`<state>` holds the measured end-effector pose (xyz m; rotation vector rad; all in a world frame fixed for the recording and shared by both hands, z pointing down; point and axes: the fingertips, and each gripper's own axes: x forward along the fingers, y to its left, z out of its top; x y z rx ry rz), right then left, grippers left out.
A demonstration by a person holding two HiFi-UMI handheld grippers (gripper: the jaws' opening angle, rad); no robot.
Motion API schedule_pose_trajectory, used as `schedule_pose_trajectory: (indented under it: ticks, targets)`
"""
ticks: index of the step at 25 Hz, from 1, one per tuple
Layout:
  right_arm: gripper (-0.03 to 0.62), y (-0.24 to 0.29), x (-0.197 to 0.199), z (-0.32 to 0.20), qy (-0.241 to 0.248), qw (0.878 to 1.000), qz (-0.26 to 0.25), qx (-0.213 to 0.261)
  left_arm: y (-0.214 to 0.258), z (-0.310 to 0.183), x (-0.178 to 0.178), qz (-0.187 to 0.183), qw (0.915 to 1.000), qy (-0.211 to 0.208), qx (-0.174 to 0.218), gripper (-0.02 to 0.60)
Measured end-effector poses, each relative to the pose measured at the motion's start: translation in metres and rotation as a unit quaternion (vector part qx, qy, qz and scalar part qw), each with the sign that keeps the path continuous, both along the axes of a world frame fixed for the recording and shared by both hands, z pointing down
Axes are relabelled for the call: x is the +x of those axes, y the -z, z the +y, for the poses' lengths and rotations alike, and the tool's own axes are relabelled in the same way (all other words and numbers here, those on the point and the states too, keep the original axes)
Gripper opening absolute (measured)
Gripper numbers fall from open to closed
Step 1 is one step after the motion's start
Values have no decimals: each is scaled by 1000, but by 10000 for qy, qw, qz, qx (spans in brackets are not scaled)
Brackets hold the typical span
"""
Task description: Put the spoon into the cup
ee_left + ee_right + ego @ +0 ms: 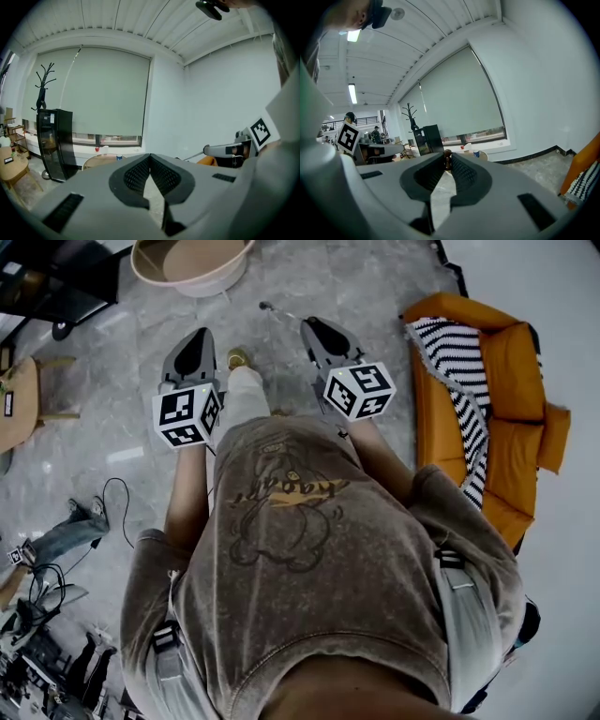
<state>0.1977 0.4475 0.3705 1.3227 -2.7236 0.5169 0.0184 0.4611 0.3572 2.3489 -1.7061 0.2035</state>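
Nearest the head camera is the person's grey-brown printed T-shirt (309,549), with both forearms reaching forward over a pale marbled floor (112,352). The left hand-held gripper (201,334) points ahead beside the person's light trouser leg (246,395). Its own view shows the two jaws brought together at the tips with nothing between them. The right hand-held gripper (306,324) is held level with it and near it, its jaws closed on the spoon (279,313). Its own view shows a small brown piece pinched at the jaw tips. From above, the spoon is a thin rod sticking out past the tips and slanting toward the left, over the floor. To the right of that gripper stands an orange sofa (511,362) with a black-and-white striped blanket (459,362) draped over its near side. Farther ahead, a beige round counter (150,273) with a raised rim lies at the top edge of the head view. The left gripper view shows a few small things (119,157) on a round top by the window, red, white and blue, too small to tell what they are. Beyond stand a black cabinet (54,140), a coat stand (42,89) and a wide window blind (108,89) pulled down.
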Motion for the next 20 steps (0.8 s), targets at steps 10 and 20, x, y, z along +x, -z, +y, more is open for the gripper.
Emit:
schedule_pose_trajectory:
  ticks: [10,20]
  targets:
    - [61,-14,-14,-54,-62,9999,-37,-117,-15,-59,-12,43,9999,-73,-79,17]
    - [61,-21,-50,-144,-76,9997,40,-227,-28,-152,-43,138,9995,-163,-242,17]
